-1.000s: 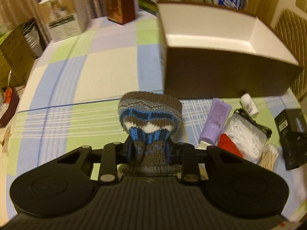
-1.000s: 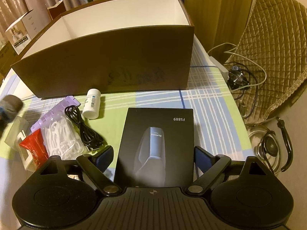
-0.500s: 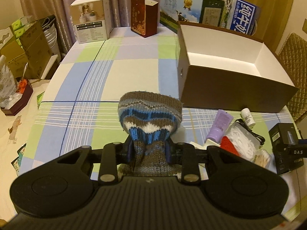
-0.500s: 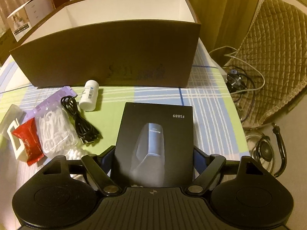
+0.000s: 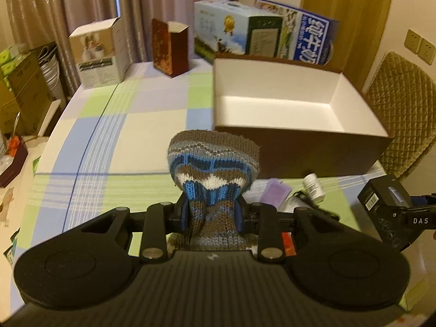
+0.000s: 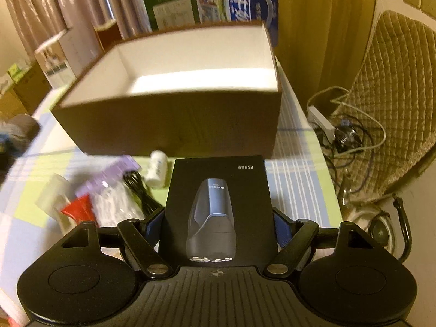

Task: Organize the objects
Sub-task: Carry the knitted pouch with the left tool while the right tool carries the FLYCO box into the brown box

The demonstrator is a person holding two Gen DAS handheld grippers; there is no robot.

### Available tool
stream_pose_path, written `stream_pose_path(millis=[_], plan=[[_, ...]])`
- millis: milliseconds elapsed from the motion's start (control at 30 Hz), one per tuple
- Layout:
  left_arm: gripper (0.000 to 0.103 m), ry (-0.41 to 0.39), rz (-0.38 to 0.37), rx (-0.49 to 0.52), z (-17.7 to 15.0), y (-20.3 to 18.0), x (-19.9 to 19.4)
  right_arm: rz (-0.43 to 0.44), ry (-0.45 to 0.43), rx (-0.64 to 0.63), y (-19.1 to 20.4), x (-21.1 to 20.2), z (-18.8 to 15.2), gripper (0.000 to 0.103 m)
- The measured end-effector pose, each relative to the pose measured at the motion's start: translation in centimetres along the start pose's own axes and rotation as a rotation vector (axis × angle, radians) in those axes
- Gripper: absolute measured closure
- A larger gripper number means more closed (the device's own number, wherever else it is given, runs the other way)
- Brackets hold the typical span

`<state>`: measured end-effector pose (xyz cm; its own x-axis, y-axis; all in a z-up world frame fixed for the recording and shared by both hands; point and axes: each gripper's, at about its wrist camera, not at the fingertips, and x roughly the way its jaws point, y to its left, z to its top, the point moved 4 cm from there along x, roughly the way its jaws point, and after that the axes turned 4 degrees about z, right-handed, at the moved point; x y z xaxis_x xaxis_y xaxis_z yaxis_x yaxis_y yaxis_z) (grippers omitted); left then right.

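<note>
**Knit Hat and Shaver Box Held Near the Open Carton**

Gripping a striped knit hat (image 5: 214, 174) in the left gripper (image 5: 212, 215), fingers pinching its lower part, short of the open brown carton (image 5: 297, 147). Clamping a black shaver box (image 6: 218, 207) in the right gripper (image 6: 218, 229), fingers pressing both long sides, just before the carton's near wall. Lying left of that box, in front of the carton: a white bottle (image 6: 157, 167), black cable (image 6: 141, 194), purple tube (image 6: 109, 175), and, blurred, possibly a red packet (image 6: 79, 209).

Brown curtains (image 5: 54, 8), quilted chair (image 5: 403, 114), checked tablecloth (image 5: 122, 136), warm light.
</note>
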<state>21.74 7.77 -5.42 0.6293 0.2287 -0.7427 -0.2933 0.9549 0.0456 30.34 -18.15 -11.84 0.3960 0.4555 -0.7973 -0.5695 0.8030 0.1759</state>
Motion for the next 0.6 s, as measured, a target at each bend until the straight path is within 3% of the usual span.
stream_pose_path(millis=[333,600], plan=[[0.076,-0.058,-0.056,0.033,4.0,-3.7,0.0,0.133,-0.120,-0.022,1.1,-4.9,4.7,0.027],[0.076,-0.085,-0.073,0.044,7.7,-6.6,1.9,0.180,-0.189,-0.031,1.6,-4.6,9.6,0.027]])
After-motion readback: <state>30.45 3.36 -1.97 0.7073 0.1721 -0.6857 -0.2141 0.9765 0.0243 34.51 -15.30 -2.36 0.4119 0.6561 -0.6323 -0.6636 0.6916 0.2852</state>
